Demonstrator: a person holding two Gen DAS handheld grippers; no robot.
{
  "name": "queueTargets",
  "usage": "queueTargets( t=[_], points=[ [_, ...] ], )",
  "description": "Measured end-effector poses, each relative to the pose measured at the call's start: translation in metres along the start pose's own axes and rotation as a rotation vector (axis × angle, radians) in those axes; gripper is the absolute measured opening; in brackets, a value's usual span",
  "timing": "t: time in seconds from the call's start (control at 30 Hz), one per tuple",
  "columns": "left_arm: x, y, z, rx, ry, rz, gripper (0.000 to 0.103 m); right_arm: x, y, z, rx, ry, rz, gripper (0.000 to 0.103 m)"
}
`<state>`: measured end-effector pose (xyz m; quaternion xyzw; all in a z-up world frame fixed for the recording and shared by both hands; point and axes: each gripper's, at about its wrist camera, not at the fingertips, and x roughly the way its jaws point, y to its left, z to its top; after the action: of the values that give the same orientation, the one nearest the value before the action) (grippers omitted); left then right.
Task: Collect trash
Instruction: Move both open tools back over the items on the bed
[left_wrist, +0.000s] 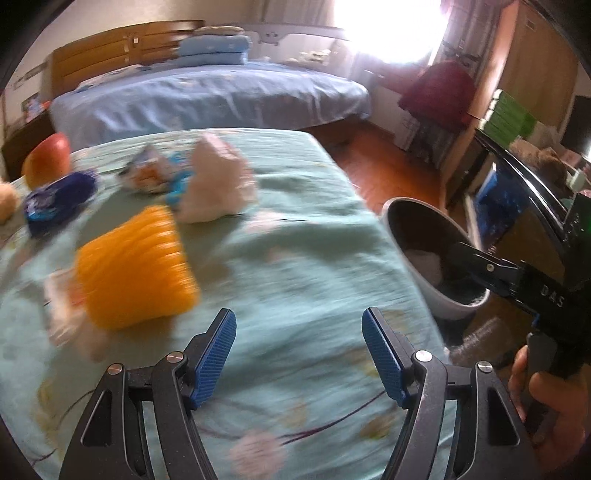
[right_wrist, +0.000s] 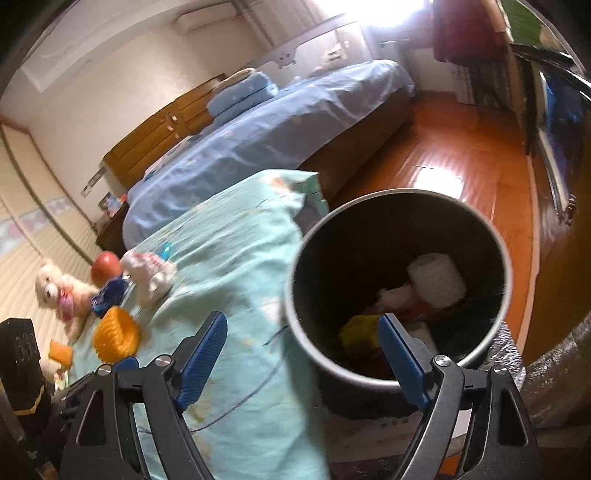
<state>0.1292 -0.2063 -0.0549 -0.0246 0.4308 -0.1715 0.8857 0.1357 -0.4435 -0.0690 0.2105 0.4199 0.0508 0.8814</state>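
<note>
Beside the table (right_wrist: 236, 280), on the floor, the round trash bin (right_wrist: 399, 291) stands upright, dark inside, holding white, yellow and red scraps. The right gripper (right_wrist: 301, 354) hovers over its near rim, released and empty. The left gripper (left_wrist: 299, 354) is likewise spread, empty, above the teal cloth near an orange wrapper (left_wrist: 136, 266).

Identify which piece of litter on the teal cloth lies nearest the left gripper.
The orange ridged cup. It lies just beyond the left gripper; the white wad and blue wrapper lie farther back.
</note>
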Motion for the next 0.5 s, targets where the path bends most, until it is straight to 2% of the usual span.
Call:
queueTargets(
  t=[0.2, 0.5],
  points=[
    [-0.022, 0.032, -0.01, -0.063, -0.016, 0.047, 0.07, 0.008, 0.029, -0.006, -0.04, 0.019, 0.035, 0.085],
    [-0.039, 0.053, -0.016, -0.111, -0.04, 0.12, 0.07, 0.023, 0.064, -0.011, -0.082, 0.046, 0.08, 0.085]
  ],
)
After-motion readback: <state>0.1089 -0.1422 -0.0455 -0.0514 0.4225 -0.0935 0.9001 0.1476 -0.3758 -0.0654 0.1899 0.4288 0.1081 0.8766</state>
